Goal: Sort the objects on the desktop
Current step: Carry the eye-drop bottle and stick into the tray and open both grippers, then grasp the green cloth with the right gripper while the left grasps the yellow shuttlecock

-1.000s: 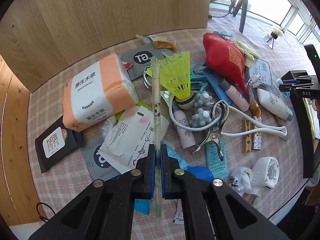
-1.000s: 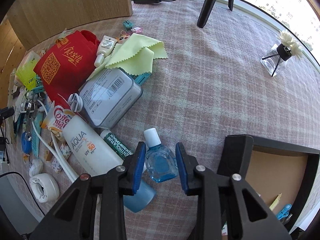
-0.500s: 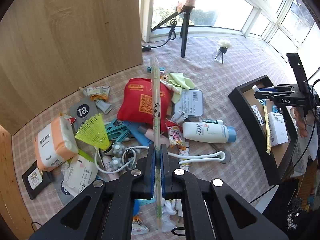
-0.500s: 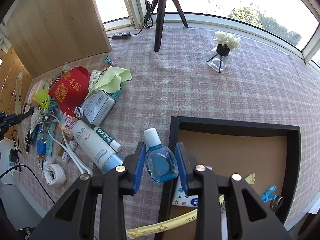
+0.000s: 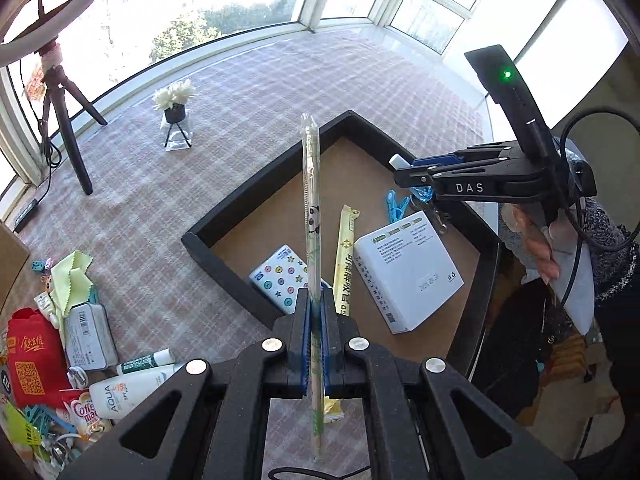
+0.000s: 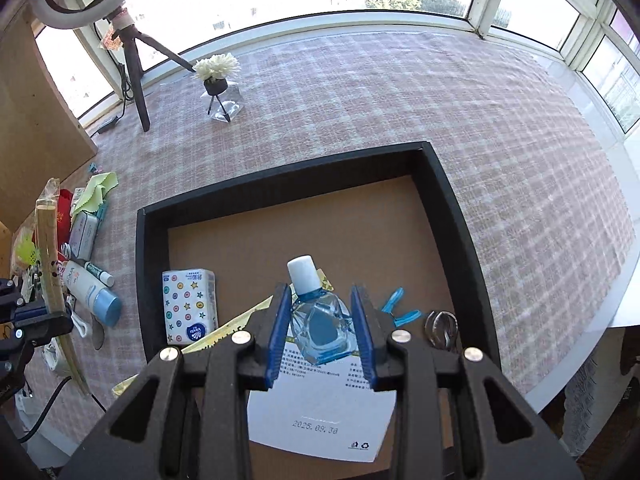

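My left gripper (image 5: 316,308) is shut on a long wrapped chopstick pack (image 5: 311,216) and holds it upright-forward over the near corner of the black tray (image 5: 228,264). My right gripper (image 6: 322,320) is shut on a small clear blue bottle (image 6: 318,320) with a white cap, held over the tray (image 6: 280,192) interior. In the tray lie a white box (image 5: 408,272), a dotted tissue pack (image 5: 280,276), a yellow sachet (image 5: 346,264) and blue clips (image 5: 396,206). The right gripper (image 5: 404,174) also shows in the left wrist view.
A pile of loose items lies left of the tray: sunscreen bottle (image 5: 128,390), red pouch (image 5: 34,360), tin (image 5: 88,336), green cloth (image 5: 70,280). A small flower vase (image 5: 176,120) and a tripod (image 5: 68,136) stand farther back by the windows.
Both grippers have swung from the pile on the left to over the black tray, each still carrying its item: the chopstick pack and the blue bottle.
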The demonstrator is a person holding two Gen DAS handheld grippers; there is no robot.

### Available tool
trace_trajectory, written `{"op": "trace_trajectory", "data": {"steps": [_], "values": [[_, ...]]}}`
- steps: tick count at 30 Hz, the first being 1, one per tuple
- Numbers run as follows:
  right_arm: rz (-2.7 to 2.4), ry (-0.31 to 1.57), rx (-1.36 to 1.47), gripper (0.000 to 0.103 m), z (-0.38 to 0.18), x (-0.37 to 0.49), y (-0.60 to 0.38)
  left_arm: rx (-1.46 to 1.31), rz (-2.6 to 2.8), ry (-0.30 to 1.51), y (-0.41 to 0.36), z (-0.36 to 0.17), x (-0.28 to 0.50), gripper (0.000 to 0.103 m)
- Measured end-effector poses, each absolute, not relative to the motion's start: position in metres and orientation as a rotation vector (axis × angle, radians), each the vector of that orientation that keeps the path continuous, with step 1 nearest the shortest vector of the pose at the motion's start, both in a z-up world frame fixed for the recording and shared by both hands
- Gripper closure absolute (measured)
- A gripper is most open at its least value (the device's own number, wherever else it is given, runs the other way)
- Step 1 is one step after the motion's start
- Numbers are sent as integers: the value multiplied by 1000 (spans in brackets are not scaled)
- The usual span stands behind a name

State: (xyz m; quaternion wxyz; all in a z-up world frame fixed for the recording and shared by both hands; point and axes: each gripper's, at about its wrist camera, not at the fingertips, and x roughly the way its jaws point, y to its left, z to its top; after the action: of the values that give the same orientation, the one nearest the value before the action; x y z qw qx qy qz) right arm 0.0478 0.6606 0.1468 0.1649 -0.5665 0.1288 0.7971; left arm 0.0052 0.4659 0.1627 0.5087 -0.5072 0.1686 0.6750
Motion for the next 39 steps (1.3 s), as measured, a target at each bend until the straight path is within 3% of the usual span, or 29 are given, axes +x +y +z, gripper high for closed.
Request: {"op": "trace_trajectory", "data": {"steps": [6, 7, 8, 10, 20, 33, 39], "values": [[2246, 417, -1596, 72, 143, 68, 684, -1176, 1543, 473, 513, 163, 46, 98], [2257, 412, -1607, 72, 143, 69, 683, -1162, 1551, 496, 517, 164, 51, 88], [2254, 396, -1617, 67, 142, 68, 682, -1154, 1571, 519, 518, 166, 54, 62], [2247, 377, -1594, 55, 144, 68, 680, -1118, 1607, 529, 513, 171, 55, 38], [2365, 392, -1594, 53, 157, 27, 638, -1180, 1810, 503, 436, 175, -1, 42], [2601, 274, -1795, 53, 153, -90, 507, -1450, 2153, 360, 230, 161, -118, 43], [2625, 280, -1910, 53, 136, -140, 458, -1510, 2206, 433, 172, 152, -145, 43]]}}
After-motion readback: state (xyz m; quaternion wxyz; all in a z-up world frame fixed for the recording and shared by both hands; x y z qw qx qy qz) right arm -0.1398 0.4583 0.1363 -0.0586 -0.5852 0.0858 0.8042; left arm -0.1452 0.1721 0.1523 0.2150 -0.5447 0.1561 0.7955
